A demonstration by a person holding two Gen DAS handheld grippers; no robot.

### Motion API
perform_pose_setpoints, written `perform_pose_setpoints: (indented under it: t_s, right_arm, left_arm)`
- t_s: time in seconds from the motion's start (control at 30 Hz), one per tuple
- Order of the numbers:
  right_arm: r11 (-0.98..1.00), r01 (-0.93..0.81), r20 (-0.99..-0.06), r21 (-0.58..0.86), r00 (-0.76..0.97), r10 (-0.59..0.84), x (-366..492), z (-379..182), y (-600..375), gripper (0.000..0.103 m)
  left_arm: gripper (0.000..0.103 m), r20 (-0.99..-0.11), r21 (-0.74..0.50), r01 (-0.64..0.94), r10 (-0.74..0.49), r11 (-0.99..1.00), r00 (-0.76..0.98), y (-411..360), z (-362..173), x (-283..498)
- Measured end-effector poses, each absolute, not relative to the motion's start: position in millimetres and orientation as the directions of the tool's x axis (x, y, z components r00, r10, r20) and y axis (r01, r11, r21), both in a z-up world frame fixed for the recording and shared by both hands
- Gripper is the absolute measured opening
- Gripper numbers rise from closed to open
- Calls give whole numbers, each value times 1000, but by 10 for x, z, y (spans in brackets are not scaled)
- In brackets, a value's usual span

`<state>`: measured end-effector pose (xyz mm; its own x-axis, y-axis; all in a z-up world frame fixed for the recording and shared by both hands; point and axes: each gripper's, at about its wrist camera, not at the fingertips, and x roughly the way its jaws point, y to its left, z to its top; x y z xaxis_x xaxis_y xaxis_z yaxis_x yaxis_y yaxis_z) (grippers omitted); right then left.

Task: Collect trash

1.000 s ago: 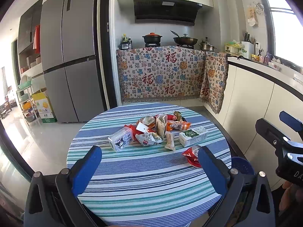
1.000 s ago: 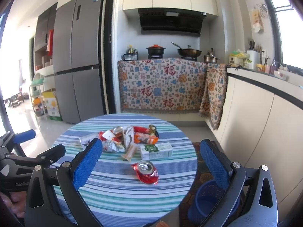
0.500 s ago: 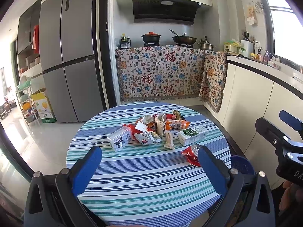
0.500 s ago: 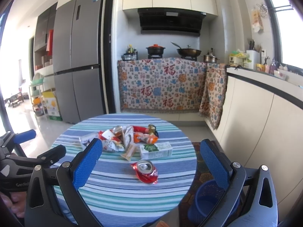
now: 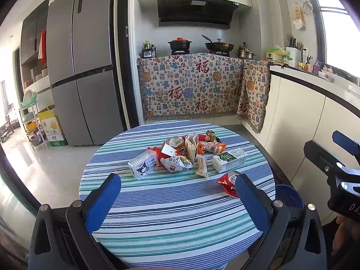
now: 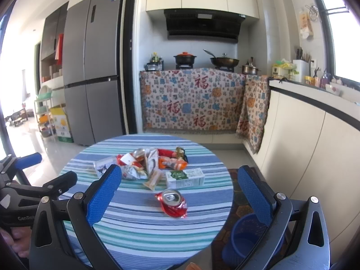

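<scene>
A heap of trash lies mid-table on the round striped table (image 5: 171,211): a crushed red can (image 6: 173,204) nearest me, a green-and-white carton (image 6: 185,177), a clear plastic box (image 5: 144,166) at the left, and crumpled wrappers (image 5: 191,149). A blue bin (image 6: 245,236) stands on the floor right of the table. My left gripper (image 5: 177,200) is open and empty over the table's near part. My right gripper (image 6: 180,191) is open and empty, short of the can. The can also shows in the left wrist view (image 5: 228,182).
A grey fridge (image 5: 83,67) stands at the back left. A counter draped with a patterned cloth (image 5: 193,87) carries pots. White cabinets (image 6: 315,146) run along the right. A shelf rack with boxes (image 5: 42,123) stands at the far left.
Both grippers stay open and nearly still. The left view has shifted very slightly; the trash has not moved.
</scene>
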<state>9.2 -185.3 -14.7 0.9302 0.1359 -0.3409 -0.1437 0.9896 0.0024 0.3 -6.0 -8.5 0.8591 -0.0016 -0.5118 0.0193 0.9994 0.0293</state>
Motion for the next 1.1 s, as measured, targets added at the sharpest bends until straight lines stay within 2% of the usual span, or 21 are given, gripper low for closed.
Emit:
perform_pose_setpoints:
  t_s: [1.1]
  right_arm:
    - [989,-148,-343,-1,929,139,86,-174,-1852,103]
  left_arm:
    - [103,-514,31,20,-2,999,858,-66,-80,12]
